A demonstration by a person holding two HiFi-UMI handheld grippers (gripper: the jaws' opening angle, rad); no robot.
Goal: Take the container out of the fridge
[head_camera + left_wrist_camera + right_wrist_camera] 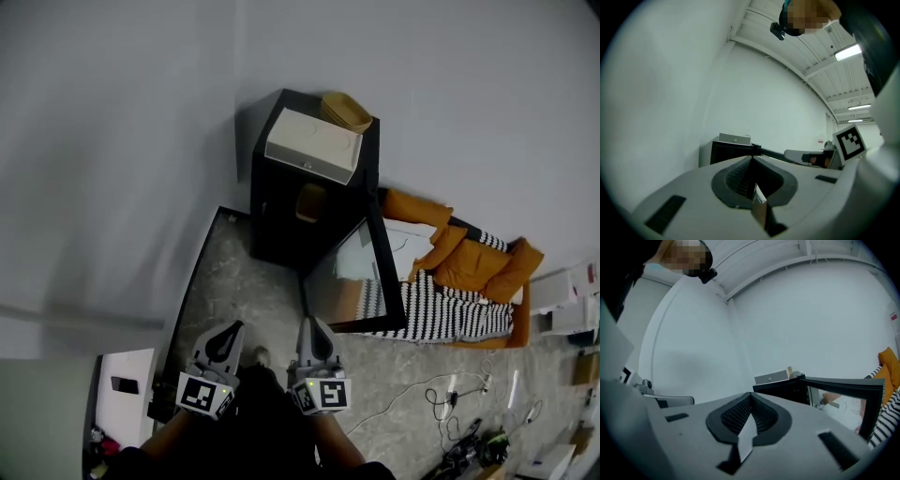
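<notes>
Grey floor (234, 295), tan container (310, 202) in fridge (277, 220)

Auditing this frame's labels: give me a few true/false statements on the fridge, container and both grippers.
1. The fridge has its door open. True.
2. The right gripper holds the container. False: its jaws are shut on nothing, and the container sits inside the fridge.
3. The left gripper is shut and empty. True.
4. Nothing sits on top of the fridge. False: a white box and a woven basket sit there.
</notes>
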